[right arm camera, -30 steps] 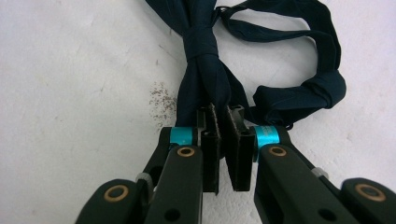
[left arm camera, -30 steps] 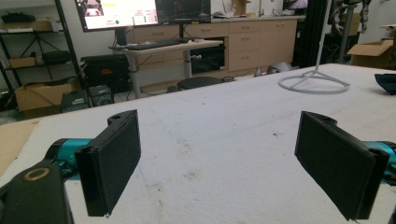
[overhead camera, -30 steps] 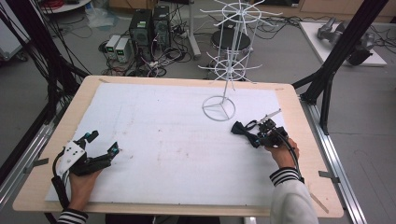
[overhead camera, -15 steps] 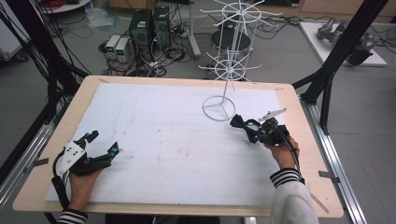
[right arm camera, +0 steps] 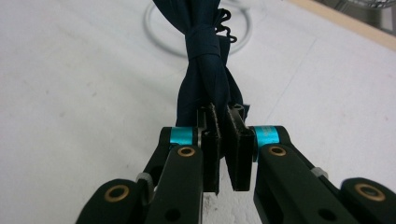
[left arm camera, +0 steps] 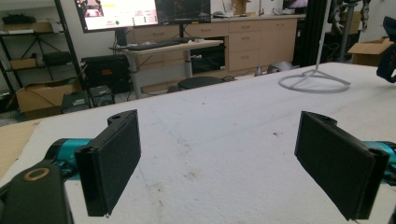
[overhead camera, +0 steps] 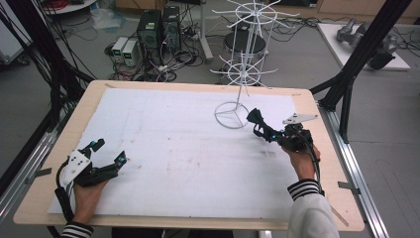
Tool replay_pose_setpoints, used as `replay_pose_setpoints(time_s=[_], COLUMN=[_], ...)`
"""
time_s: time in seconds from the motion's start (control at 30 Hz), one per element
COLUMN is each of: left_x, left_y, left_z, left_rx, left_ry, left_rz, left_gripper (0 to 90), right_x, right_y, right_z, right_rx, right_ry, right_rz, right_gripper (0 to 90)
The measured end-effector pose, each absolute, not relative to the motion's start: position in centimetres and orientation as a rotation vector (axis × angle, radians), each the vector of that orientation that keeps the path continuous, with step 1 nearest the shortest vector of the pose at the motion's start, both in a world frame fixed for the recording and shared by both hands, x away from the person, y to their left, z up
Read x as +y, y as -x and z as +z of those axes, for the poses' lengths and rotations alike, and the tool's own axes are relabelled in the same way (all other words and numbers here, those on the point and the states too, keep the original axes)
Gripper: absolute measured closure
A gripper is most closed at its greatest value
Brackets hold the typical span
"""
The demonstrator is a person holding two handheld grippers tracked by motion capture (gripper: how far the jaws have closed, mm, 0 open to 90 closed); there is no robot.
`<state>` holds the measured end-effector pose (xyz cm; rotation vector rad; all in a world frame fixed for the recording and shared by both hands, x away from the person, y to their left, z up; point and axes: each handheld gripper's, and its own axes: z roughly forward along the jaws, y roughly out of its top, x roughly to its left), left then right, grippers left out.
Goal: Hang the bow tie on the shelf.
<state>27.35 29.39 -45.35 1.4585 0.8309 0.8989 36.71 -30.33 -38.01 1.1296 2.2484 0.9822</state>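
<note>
We see a wooden table [overhead camera: 317,148] covered by a white sheet [overhead camera: 188,148]. Toward its far right stands a white wire display rack [overhead camera: 246,54], its round base [overhead camera: 231,115] resting on the sheet. At the near left we find the left gripper [overhead camera: 108,151], low over the sheet, jaws spread wide with nothing between them; its pads [left arm camera: 112,158] face each other across bare sheet. On the right, we see the right gripper [overhead camera: 265,130] pinched almost closed on a dark navy bow tie [right arm camera: 203,60], which pokes forward from the jaws, lifted over the sheet just beside the rack's base.
</note>
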Motion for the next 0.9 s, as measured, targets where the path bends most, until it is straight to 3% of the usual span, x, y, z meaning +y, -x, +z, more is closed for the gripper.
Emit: replay_pose_setpoints(time_s=[0.9], left_x=[29.3], left_y=[-27.3], left_z=[-45.4], left_rx=[0.825], left_ry=[-1.461], left_rz=[0.901], left_gripper=[14.8], right_x=[-30.8], right_y=[-35.1], right_z=[-36.0], right_rx=[2.032], right_ry=[-1.081], right_rz=[1.246], right_gripper=[85.3])
